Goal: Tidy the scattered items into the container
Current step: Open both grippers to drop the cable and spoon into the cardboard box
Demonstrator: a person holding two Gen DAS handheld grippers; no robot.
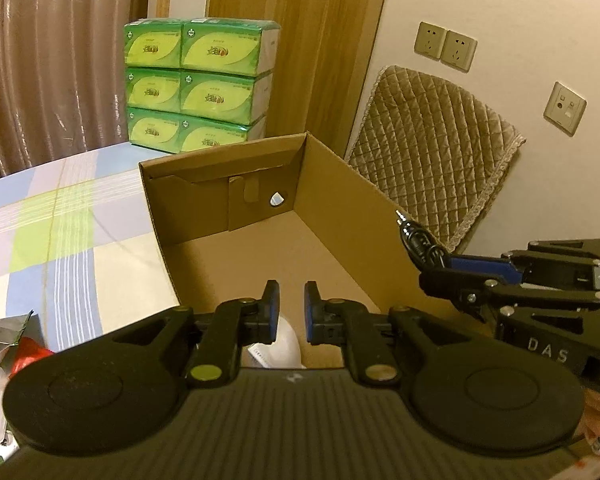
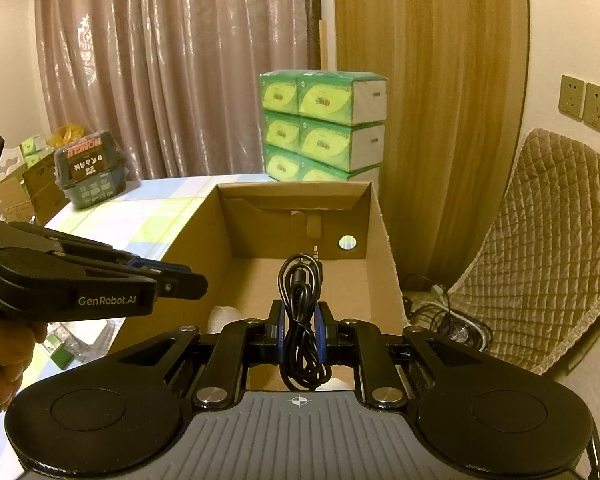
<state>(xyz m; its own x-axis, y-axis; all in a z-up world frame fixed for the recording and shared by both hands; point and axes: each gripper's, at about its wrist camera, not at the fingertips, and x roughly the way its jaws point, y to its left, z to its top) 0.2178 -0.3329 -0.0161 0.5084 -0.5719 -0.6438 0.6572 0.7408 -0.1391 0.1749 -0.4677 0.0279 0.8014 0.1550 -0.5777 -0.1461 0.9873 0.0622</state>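
An open cardboard box point(image 1: 339, 204) stands on the checked tablecloth, and both grippers hang over its near end. My right gripper point(image 2: 300, 320) is shut on a coiled black audio cable point(image 2: 300, 292) whose jack plug points up; the cable hangs above the box floor. In the left wrist view that right gripper point(image 1: 431, 272) comes in from the right with the cable point(image 1: 413, 236) above the box's right wall. My left gripper point(image 1: 292, 300) has its pads a narrow slit apart with nothing between them. A white item point(image 1: 290, 344) lies in the box beneath it. The left gripper point(image 2: 198, 280) also shows over the box's point(image 2: 204, 232) left wall, above the white item point(image 2: 224, 314).
A stack of green tissue packs point(image 2: 319, 128) stands behind the box. A quilted chair back point(image 2: 539, 240) is on the right, with cables and a power strip point(image 2: 447, 320) on the floor. Packets point(image 1: 4, 352) lie at the table's near left. A dark container point(image 2: 90, 172) sits far left.
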